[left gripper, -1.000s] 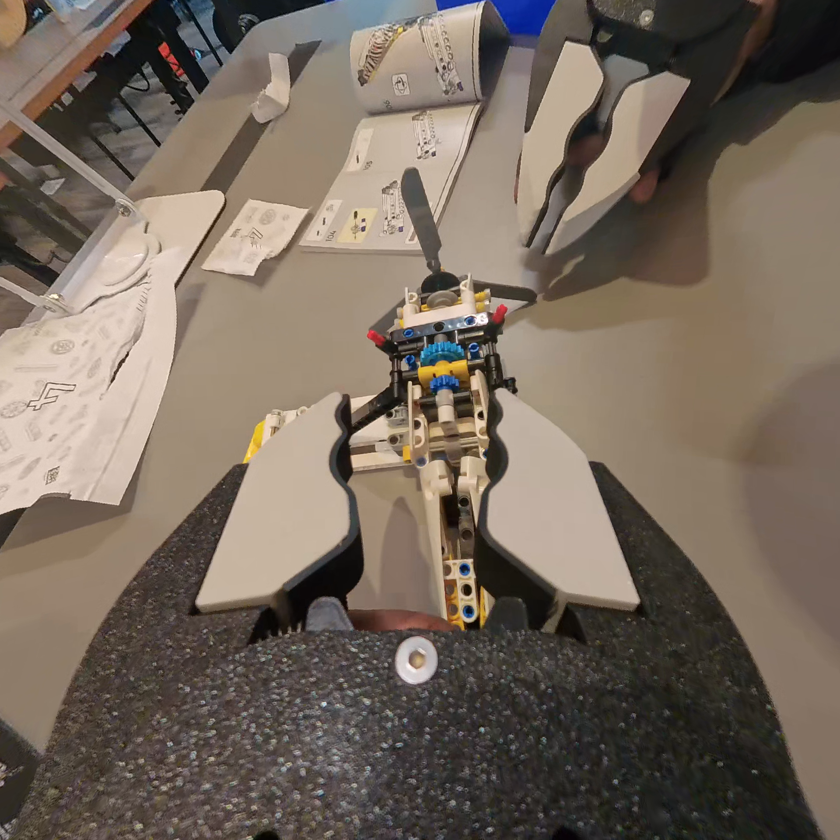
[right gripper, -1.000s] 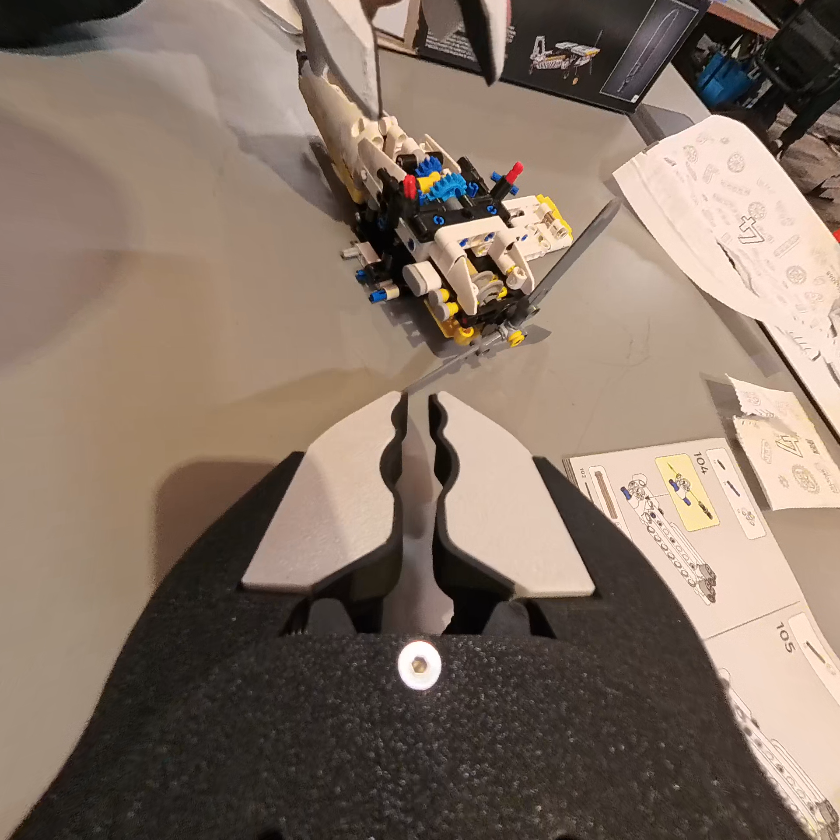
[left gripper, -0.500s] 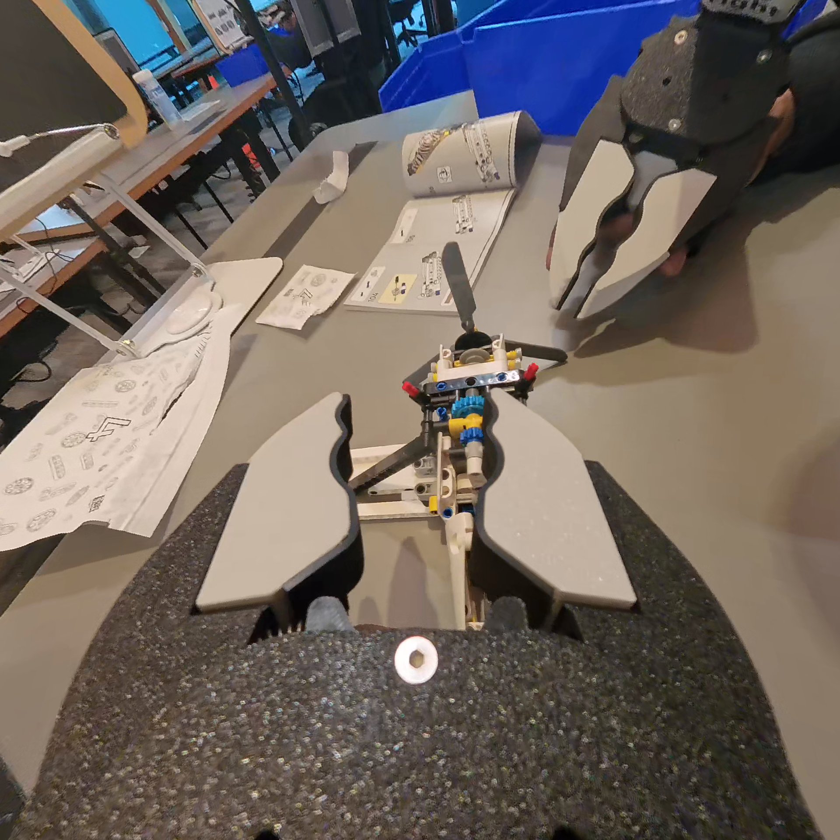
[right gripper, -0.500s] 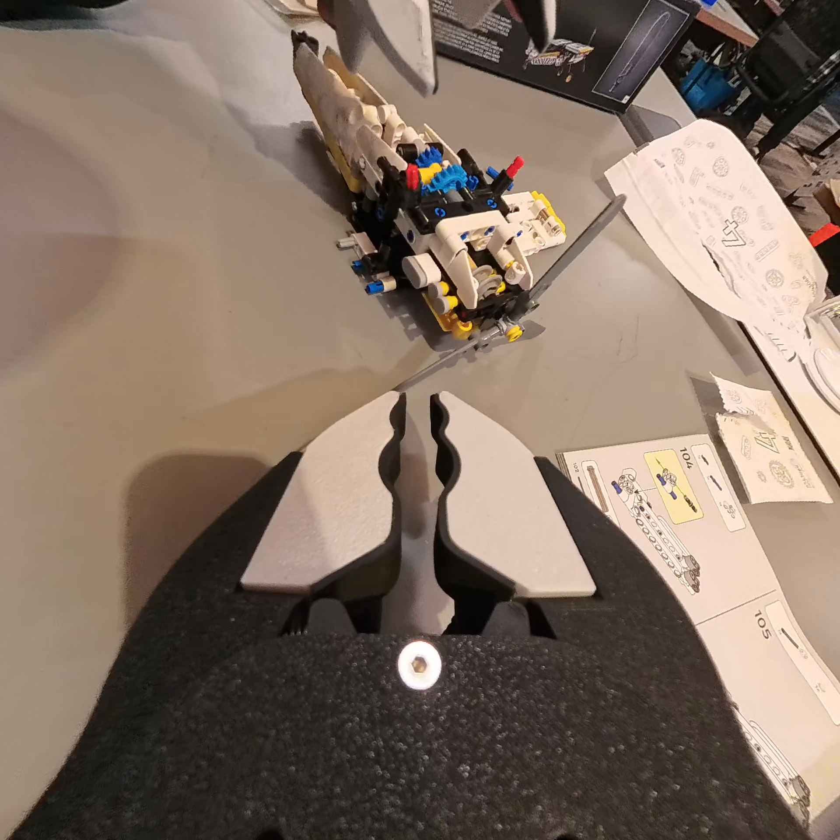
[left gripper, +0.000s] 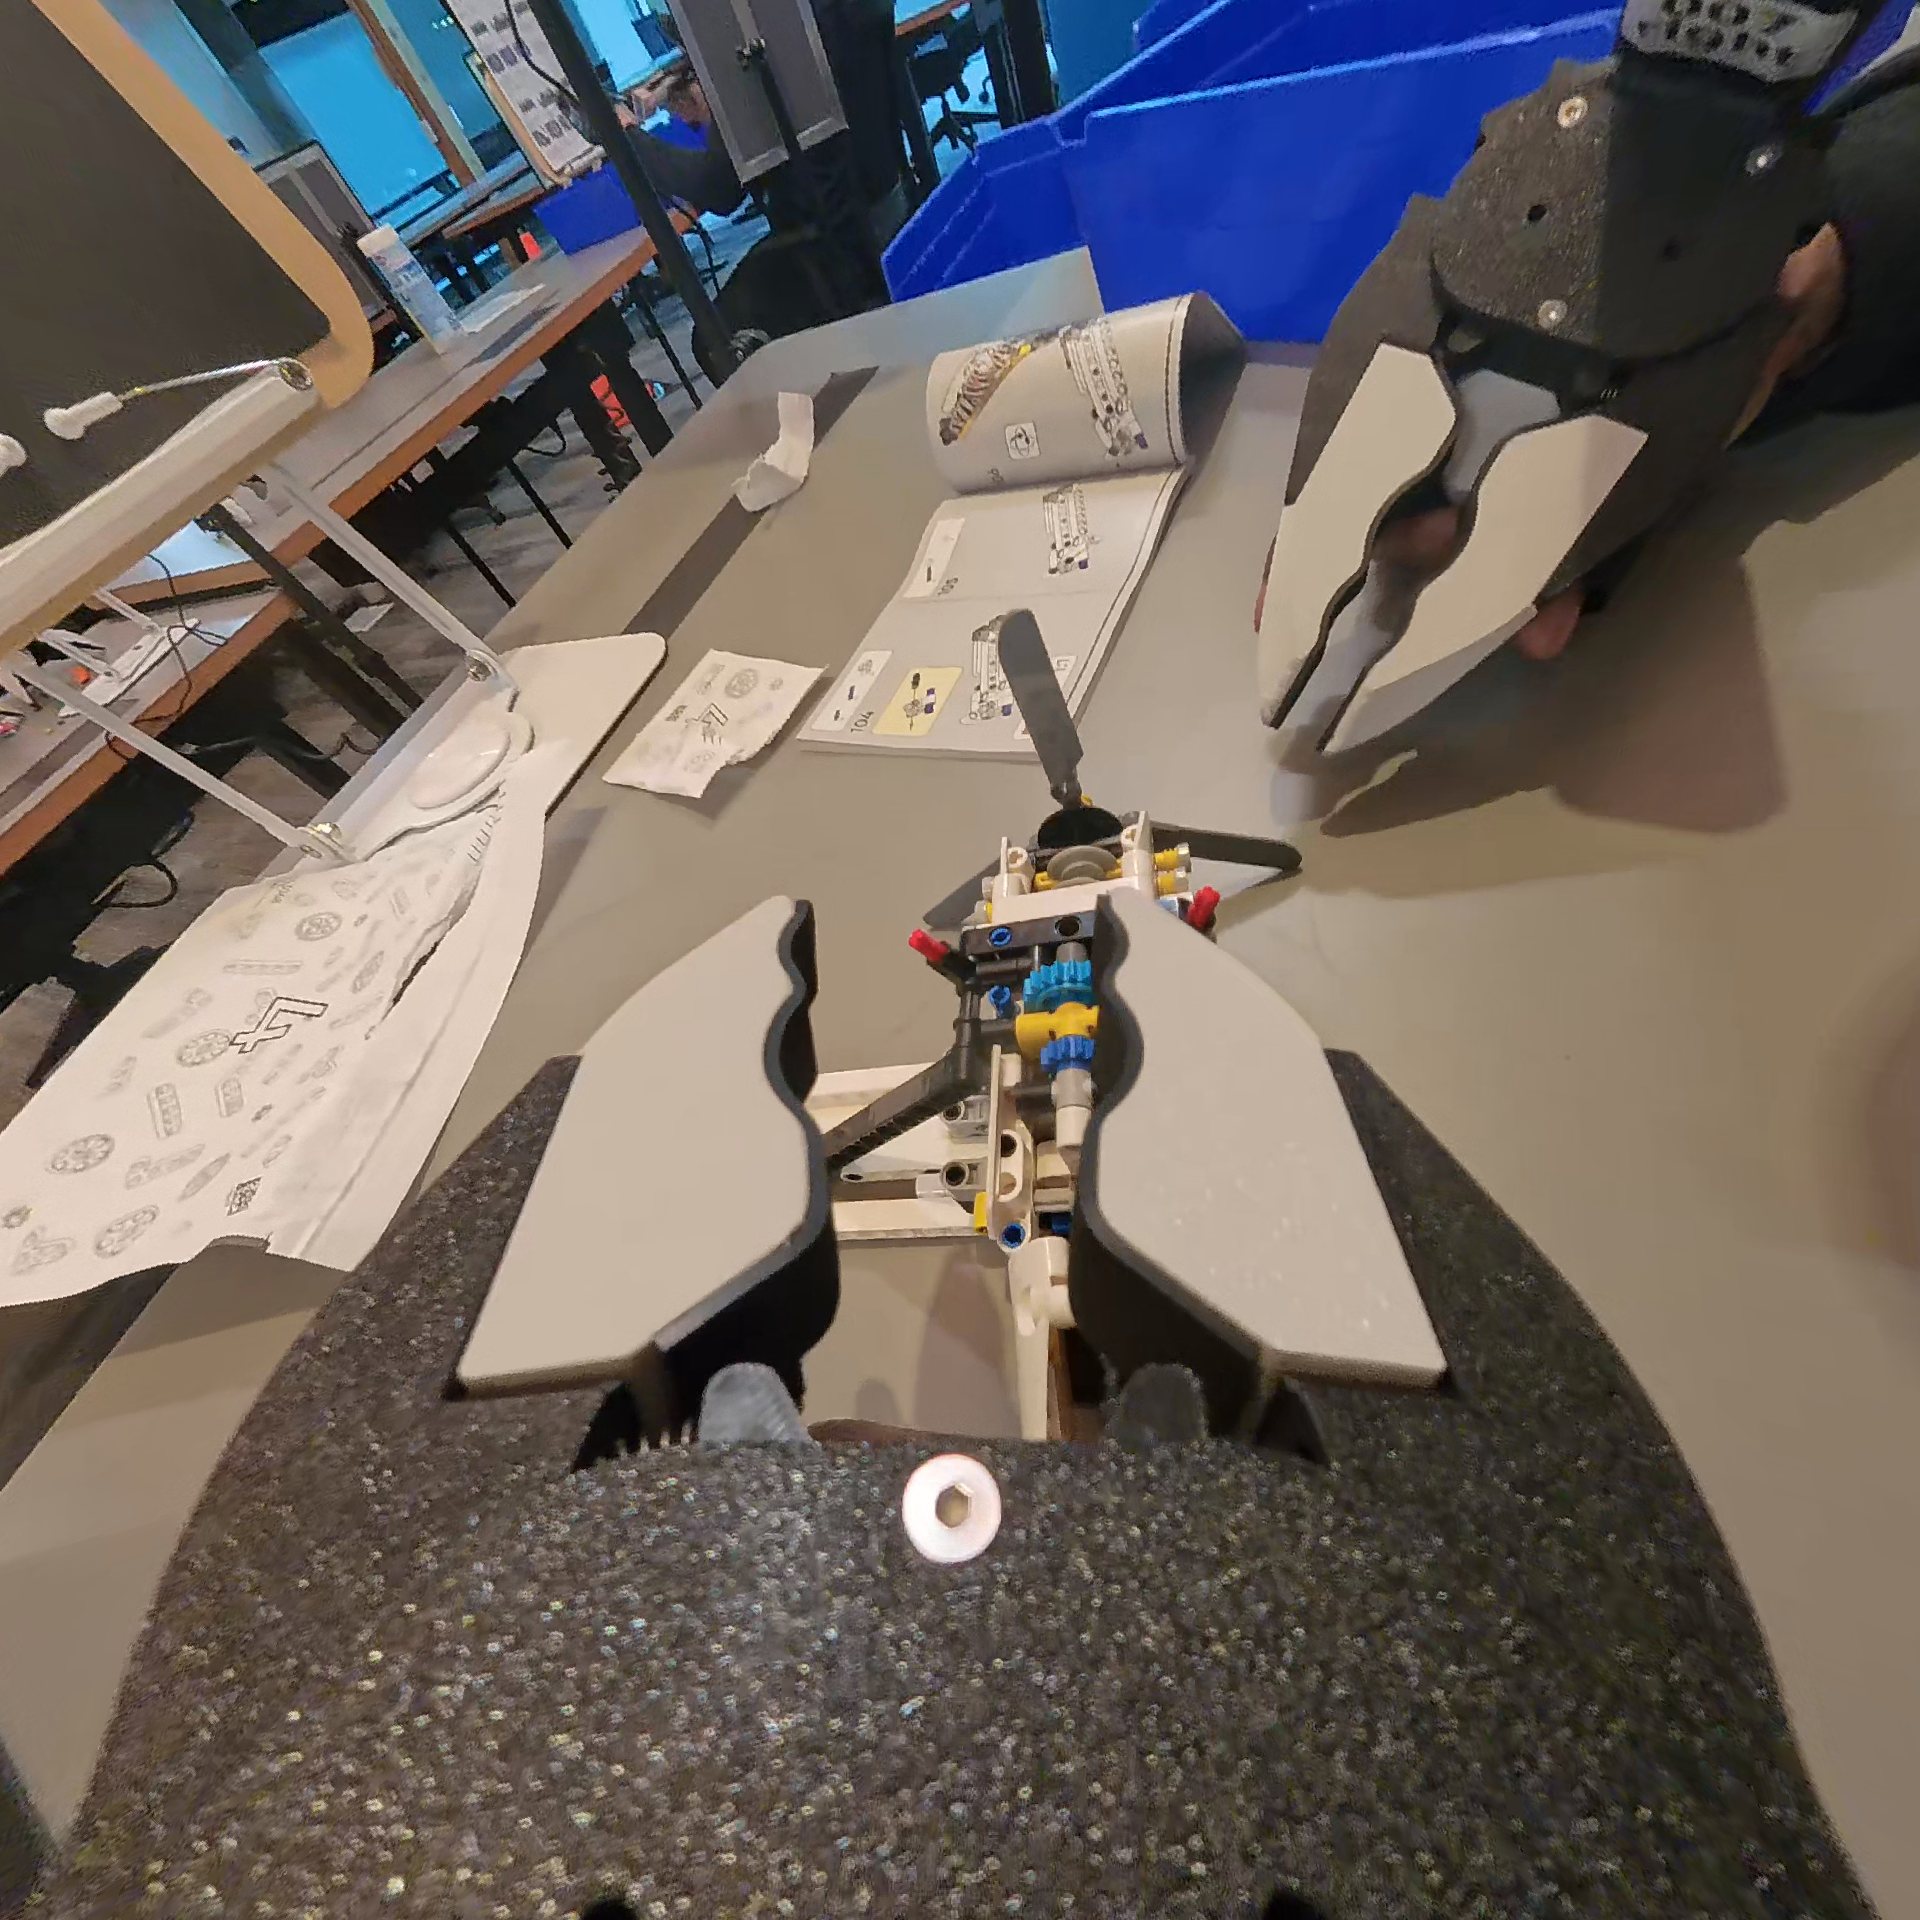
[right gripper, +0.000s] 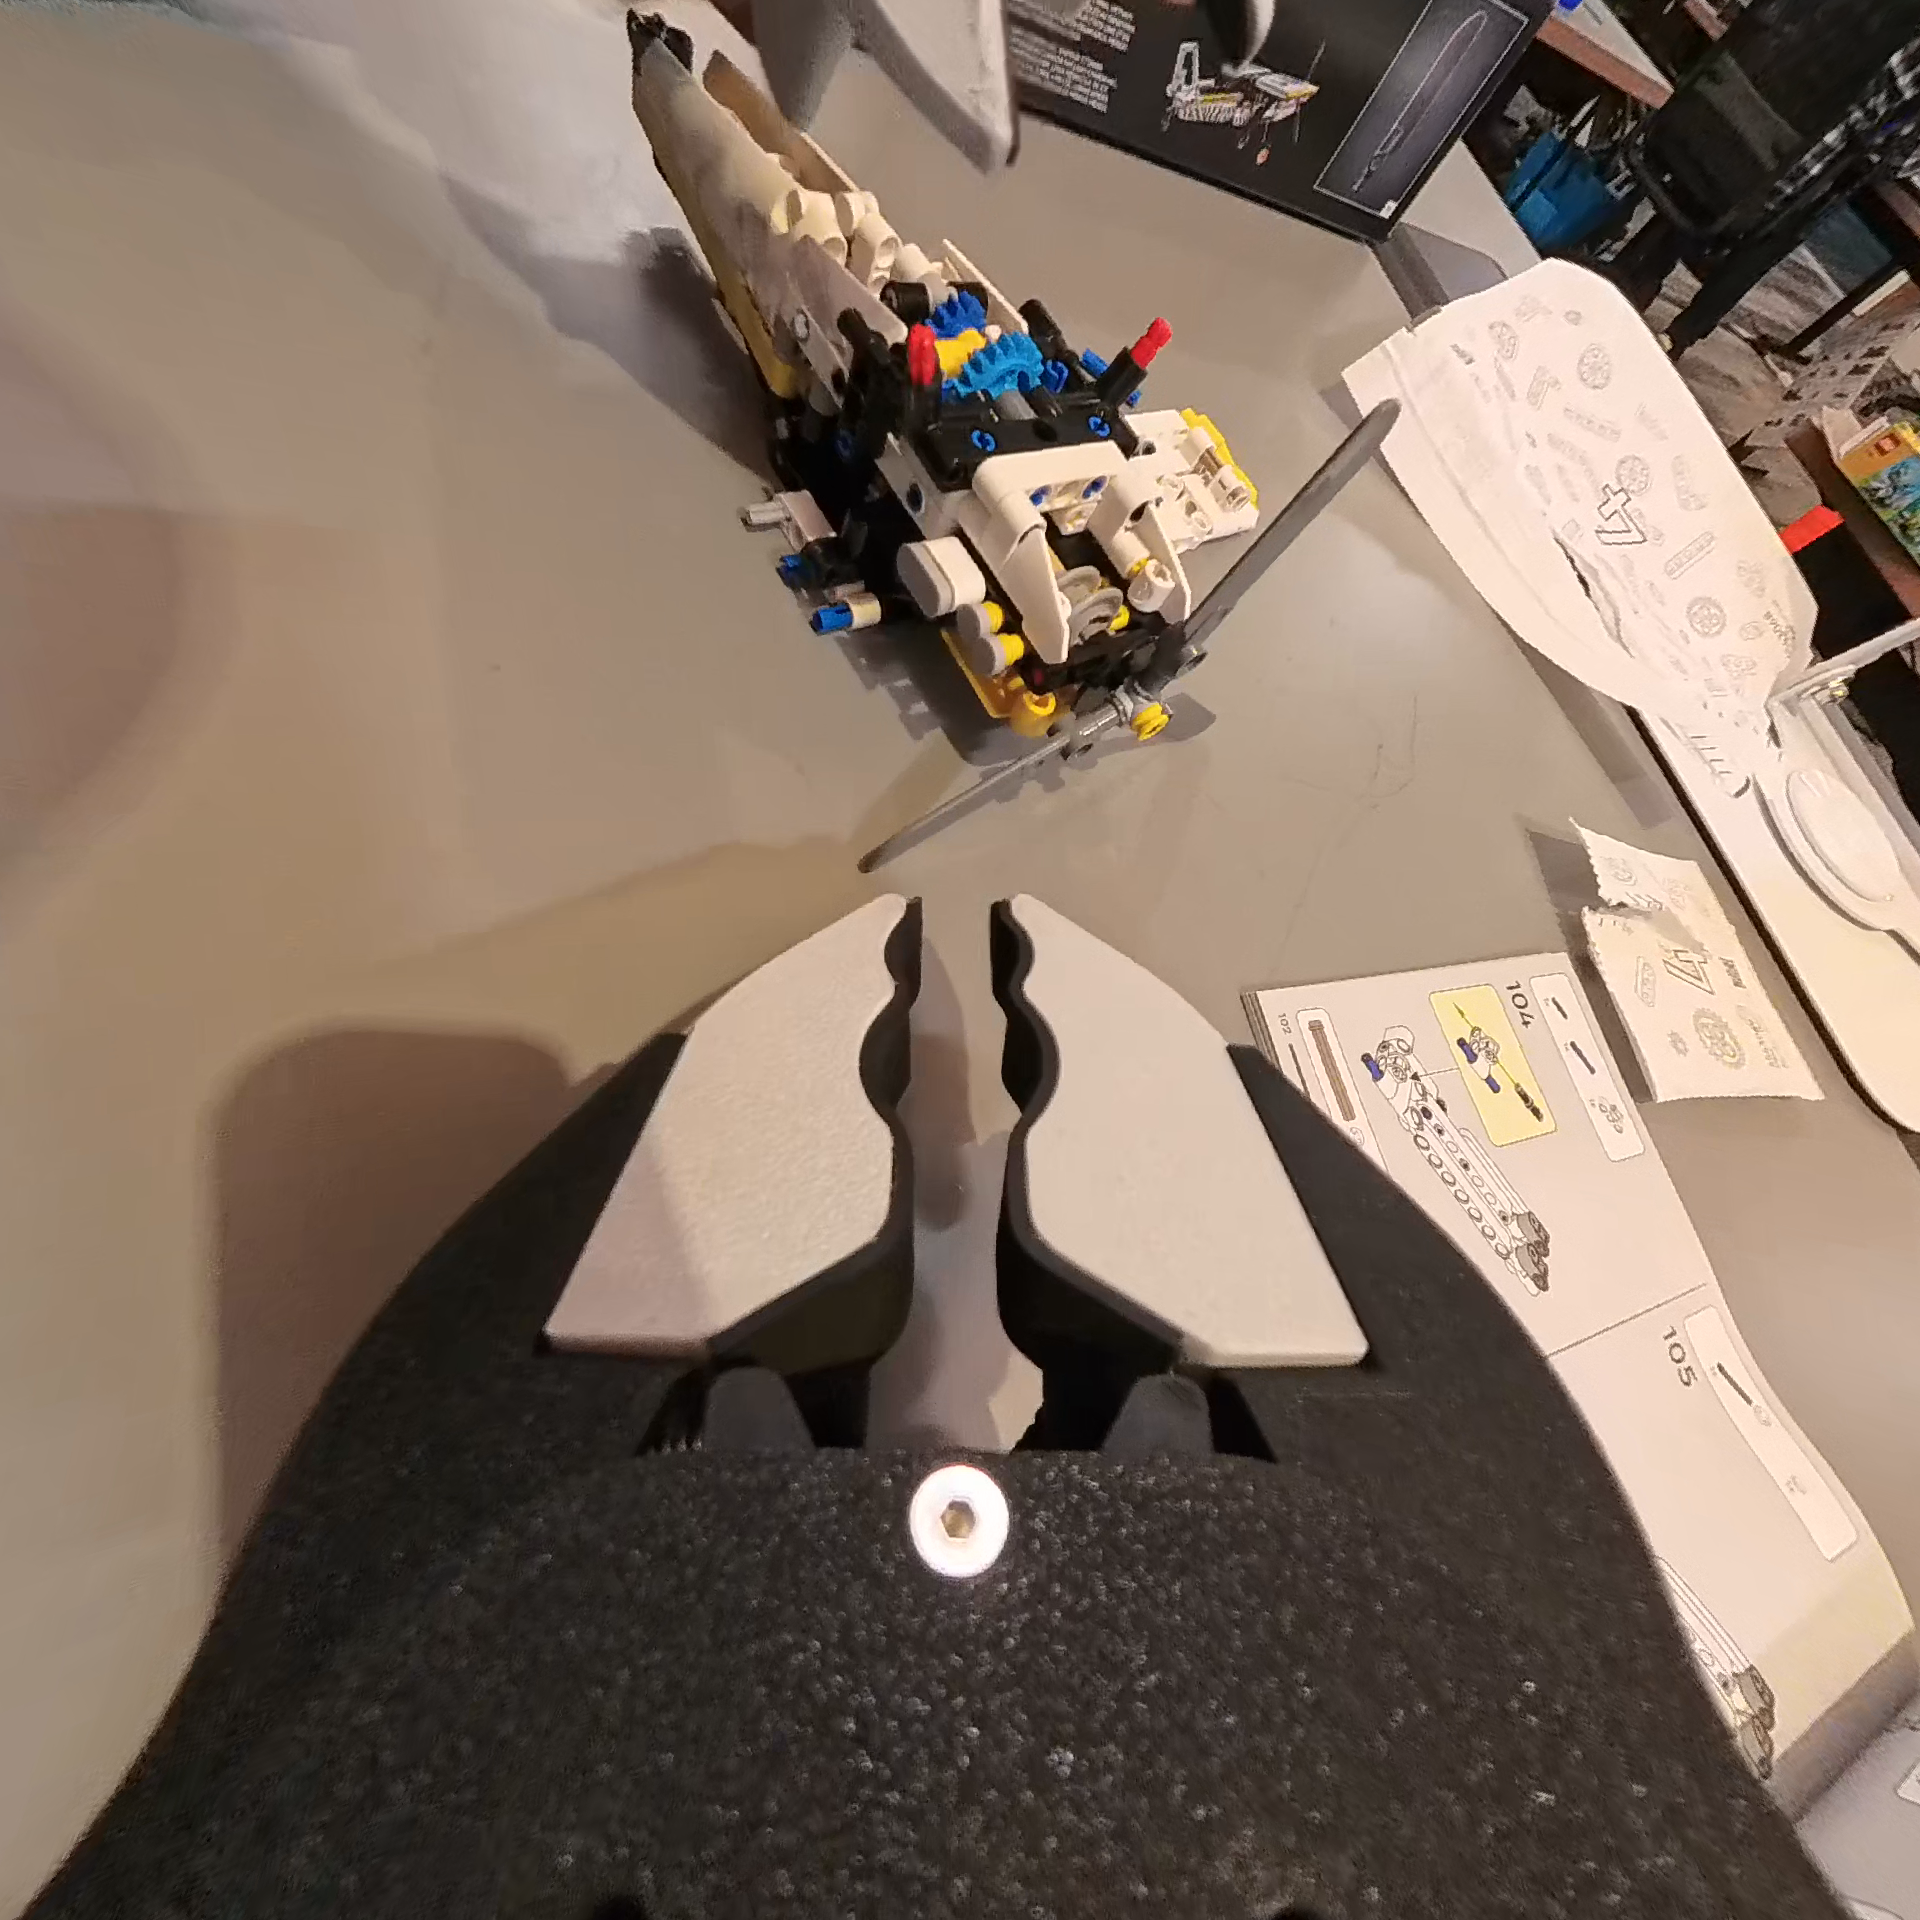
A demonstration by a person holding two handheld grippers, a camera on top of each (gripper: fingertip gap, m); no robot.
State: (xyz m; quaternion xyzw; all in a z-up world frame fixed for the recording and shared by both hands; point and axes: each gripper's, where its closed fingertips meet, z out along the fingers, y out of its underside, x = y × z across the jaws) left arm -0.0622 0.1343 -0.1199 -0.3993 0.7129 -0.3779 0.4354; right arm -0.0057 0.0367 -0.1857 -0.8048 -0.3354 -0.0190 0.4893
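Note:
A brick-built model plane (left gripper: 1049, 997) in white, black, yellow and blue, with a grey propeller (left gripper: 1039, 696), lies on the grey table (left gripper: 1558, 1039). My left gripper (left gripper: 951, 914) is open and hovers over the plane's rear half, pads apart from it. In the right wrist view its fingers (right gripper: 904, 73) hang above the plane's tail, clear of the plane (right gripper: 997, 499). My right gripper (right gripper: 954, 906) holds nothing, its jaws only a narrow slit apart. It sits just short of the lower propeller blade tip (right gripper: 935, 821). It also shows in the left wrist view (left gripper: 1309, 727).
An open instruction booklet (left gripper: 1039, 540) lies beyond the plane and to the right of my right gripper (right gripper: 1455, 1143). A printed paper bag (left gripper: 260, 1039), a small sticker sheet (left gripper: 717, 717), a white stand base (left gripper: 582, 675), a black box (right gripper: 1299, 94) and blue bins (left gripper: 1247, 156) ring the table. Some 15 cm of space lies between my two pairs of fingers. Between my left fingertips and the plane (right gripper: 997, 499) there is roughly 5 cm.
My left gripper has drawn back and up from the plane, its jaws narrowing a little. My right gripper's jaws have parted slightly. The plane has stayed on the table.

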